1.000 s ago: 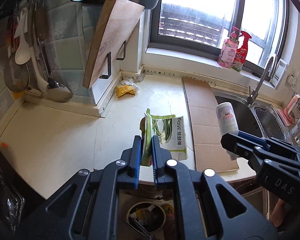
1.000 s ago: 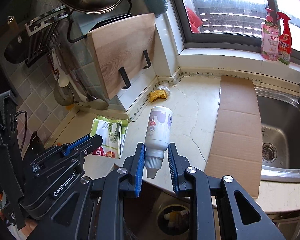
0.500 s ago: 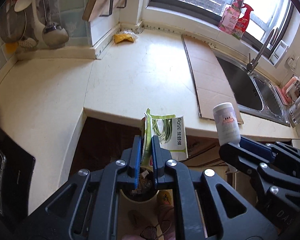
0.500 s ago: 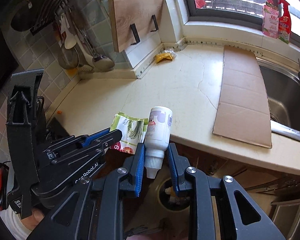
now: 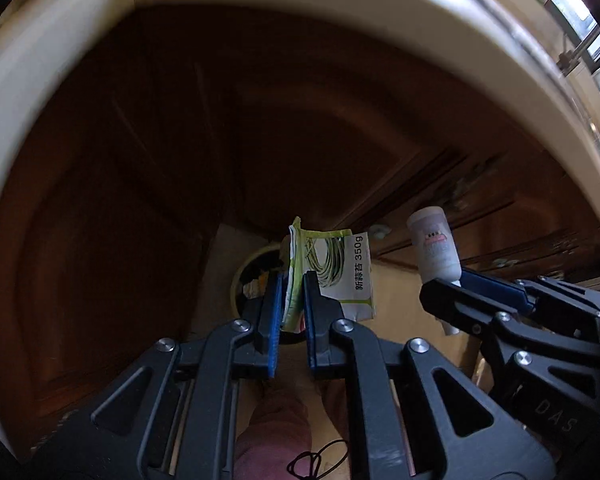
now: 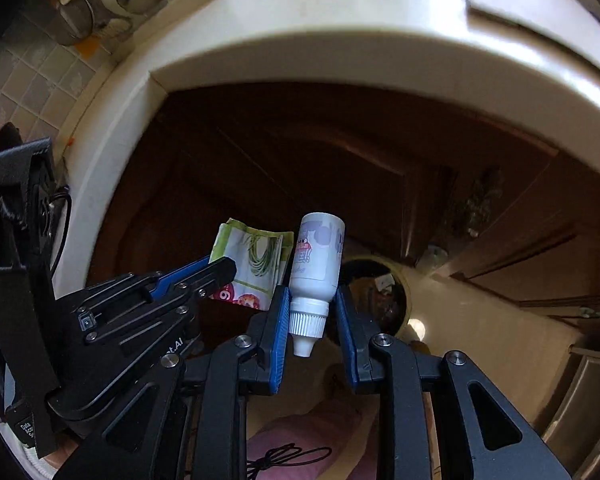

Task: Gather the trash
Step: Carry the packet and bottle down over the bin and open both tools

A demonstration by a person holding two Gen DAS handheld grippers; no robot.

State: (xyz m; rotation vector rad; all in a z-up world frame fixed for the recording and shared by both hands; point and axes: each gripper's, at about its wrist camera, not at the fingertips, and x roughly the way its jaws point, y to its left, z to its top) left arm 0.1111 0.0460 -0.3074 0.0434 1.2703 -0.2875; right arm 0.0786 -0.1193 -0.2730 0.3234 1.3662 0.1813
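Left wrist view: the left gripper (image 5: 292, 300) points steeply down, its blue pads clamped on a folded green-and-white food packet (image 5: 332, 272) that stands up between them. Directly beyond the packet sits a round trash bin (image 5: 244, 280) on the pale floor (image 5: 400, 296), at the foot of the dark wooden cabinet doors (image 5: 140, 200); scraps of wrapper show inside it, though what they are is too dim to tell. To the right the right gripper (image 5: 444, 292) holds a small white bottle (image 5: 434, 248), base up, above the floor. The cream countertop edge (image 5: 60, 80) curves overhead. A pink slipper (image 5: 276, 432) and a black cord (image 5: 320, 460) lie below the fingers.

Right wrist view: the right gripper (image 6: 312, 320) is clamped on the white bottle (image 6: 318, 256) at its ribbed cap, nozzle toward the camera. The trash bin (image 6: 404, 284) lies just right of the bottle, dark inside with a few pale scraps. The left gripper (image 6: 220, 268) enters from the left, carrying the packet (image 6: 252, 268), which is just beside the bottle.

Compared with half a second ago, both grippers have dropped below the countertop edge (image 6: 340, 60): its top, cardboard and sink have gone from sight, cabinet fronts fill the views, and the bin looks larger. Both grips are unchanged.
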